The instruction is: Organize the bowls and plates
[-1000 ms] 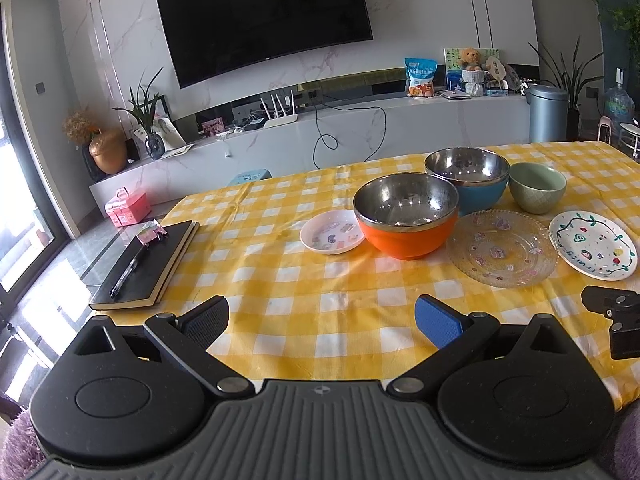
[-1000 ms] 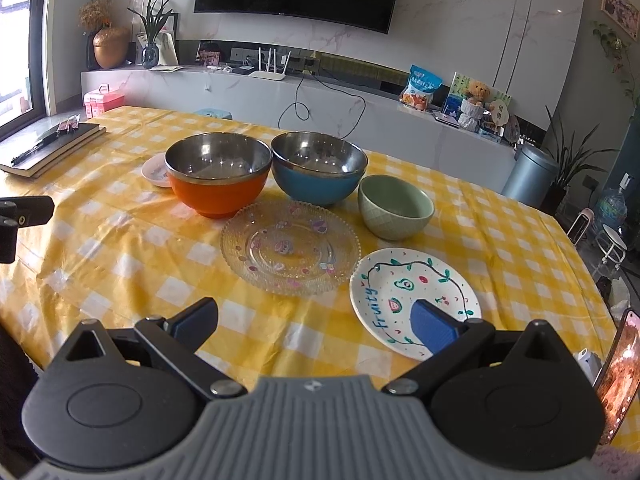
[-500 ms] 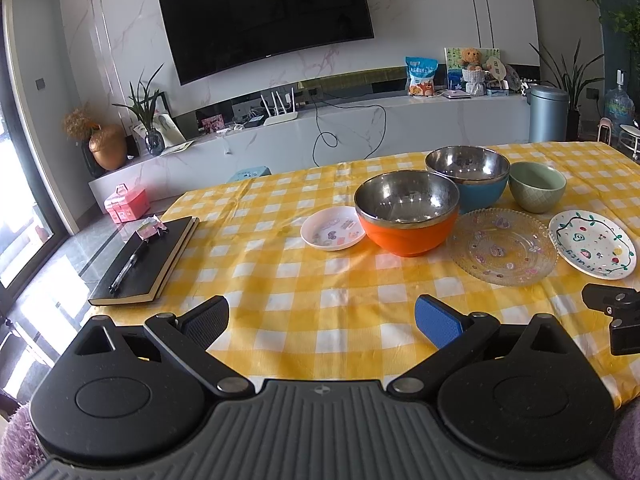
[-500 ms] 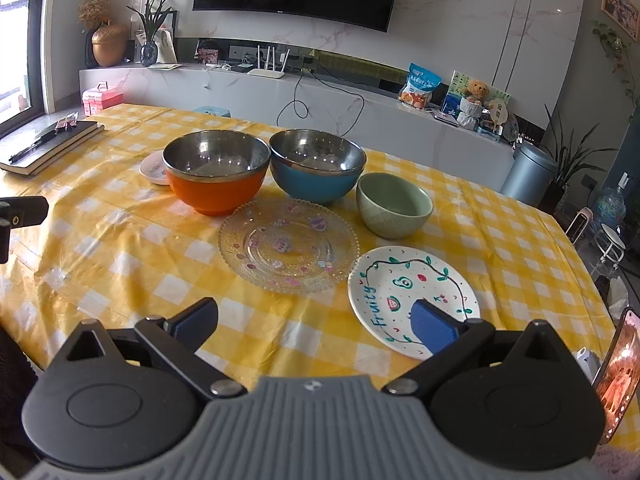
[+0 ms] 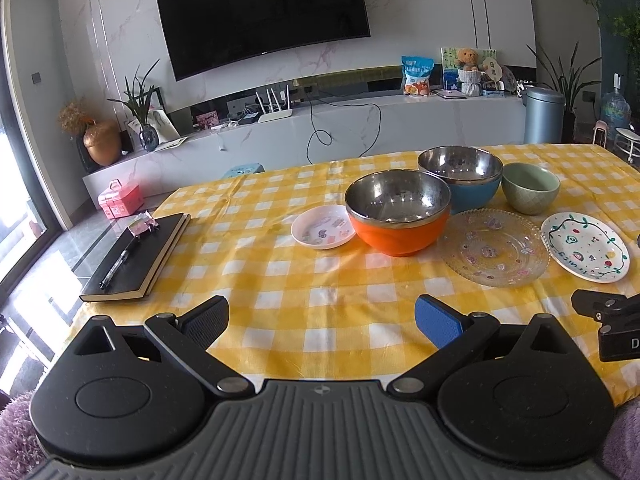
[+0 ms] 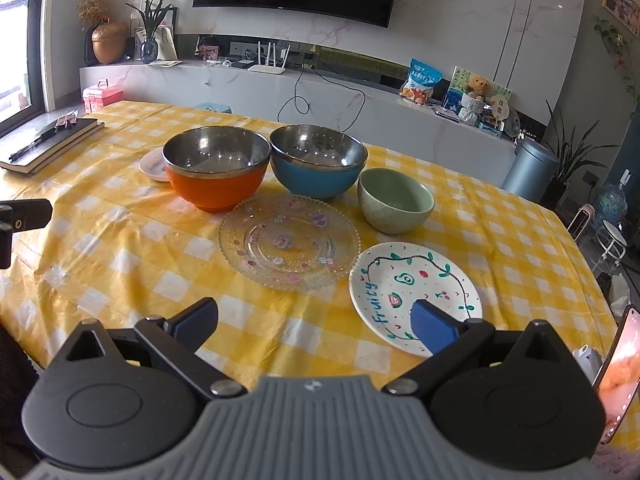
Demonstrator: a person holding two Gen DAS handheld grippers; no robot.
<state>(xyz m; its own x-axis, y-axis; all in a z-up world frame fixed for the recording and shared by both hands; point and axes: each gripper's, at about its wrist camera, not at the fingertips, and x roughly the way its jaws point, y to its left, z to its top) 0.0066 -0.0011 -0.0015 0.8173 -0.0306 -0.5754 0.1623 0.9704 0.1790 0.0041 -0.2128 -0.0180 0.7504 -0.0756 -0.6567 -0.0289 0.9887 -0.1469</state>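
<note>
Both views have edged nearer; right gripper (image 6: 314, 320), spread wide, empty, overlaps white plate (image 6: 414, 284).

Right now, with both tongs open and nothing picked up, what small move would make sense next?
Probably ease the right tongs forward over the near rim of the white Fruity plate. It lies closest, flat and separate, and could go onto the clear glass plate beside it. The left tongs hang open, farther from the dishes.

Home living room. Wall-mounted TV (image 5: 262, 16) over marble console (image 5: 360, 128) — houseplants, teddy bear (image 5: 466, 58). Gingham-clothed dining table (image 5: 280, 272).
</note>
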